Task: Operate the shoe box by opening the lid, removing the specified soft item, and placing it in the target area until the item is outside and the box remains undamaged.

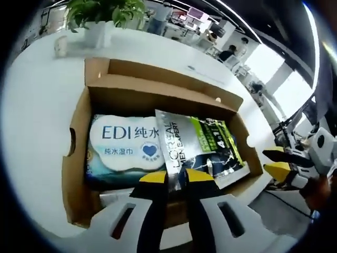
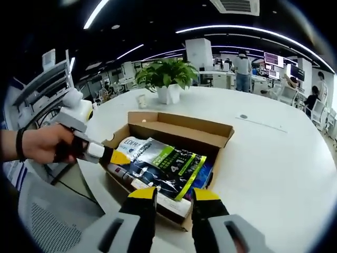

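Observation:
An open cardboard shoe box lies on a white table, its lid folded back on the far side. Inside, a blue-and-white EDI wet-wipes pack lies on the left. A silver, black and green L'Oreal Men Expert sachet lies partly over it, its near edge raised. My left gripper is shut on that near edge; a hand holds it. My right gripper hovers open beside the box's near corner, with nothing between its jaws.
A potted plant and a small cup stand beyond the box. White table stretches to the right of the box. A mesh chair sits below the table edge. People work at desks behind.

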Demonstrator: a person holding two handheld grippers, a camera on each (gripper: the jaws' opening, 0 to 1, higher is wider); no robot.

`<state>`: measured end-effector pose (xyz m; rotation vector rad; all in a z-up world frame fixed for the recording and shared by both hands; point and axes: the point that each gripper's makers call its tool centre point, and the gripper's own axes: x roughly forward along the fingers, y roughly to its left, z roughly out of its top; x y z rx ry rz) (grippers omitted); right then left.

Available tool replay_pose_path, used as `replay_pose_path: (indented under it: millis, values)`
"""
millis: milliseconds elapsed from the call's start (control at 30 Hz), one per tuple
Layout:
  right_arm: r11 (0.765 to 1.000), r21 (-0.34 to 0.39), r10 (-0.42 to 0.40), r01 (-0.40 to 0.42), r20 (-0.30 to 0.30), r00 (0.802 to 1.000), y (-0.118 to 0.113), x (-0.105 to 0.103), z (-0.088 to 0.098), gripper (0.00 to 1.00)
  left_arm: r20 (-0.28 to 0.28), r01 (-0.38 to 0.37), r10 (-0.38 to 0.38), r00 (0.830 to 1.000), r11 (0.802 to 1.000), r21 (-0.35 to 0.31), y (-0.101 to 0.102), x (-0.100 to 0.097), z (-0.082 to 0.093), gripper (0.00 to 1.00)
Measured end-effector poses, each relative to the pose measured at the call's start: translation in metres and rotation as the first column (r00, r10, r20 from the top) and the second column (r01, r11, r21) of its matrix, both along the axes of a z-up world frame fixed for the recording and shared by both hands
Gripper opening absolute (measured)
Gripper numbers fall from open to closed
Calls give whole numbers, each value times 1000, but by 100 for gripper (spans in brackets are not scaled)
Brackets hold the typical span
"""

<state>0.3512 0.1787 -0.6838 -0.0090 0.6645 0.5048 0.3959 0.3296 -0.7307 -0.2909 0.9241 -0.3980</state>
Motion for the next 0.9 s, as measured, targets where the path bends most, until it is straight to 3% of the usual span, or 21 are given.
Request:
replay_pose_path:
  millis: [400,600,833,900]
  values:
    - [993,112,-40,48,-71,997,12,16,-2,22,6,24,-24,1000,998,63,10,-2,-1,1]
    - [998,59,-27,36,-138,990,22,27,-21,30,6,31,-31,999,997,75,16,-3,-1,2]
    - [999,42,-2,10,-200,980,36,32,-39,29,21,44,-46,999,995,92,26,-4,-1,2]
    - [1000,2,-6,7,-224,975,32,32,-44,26,20,44,-46,999,995,92,28,-6,-2,2]
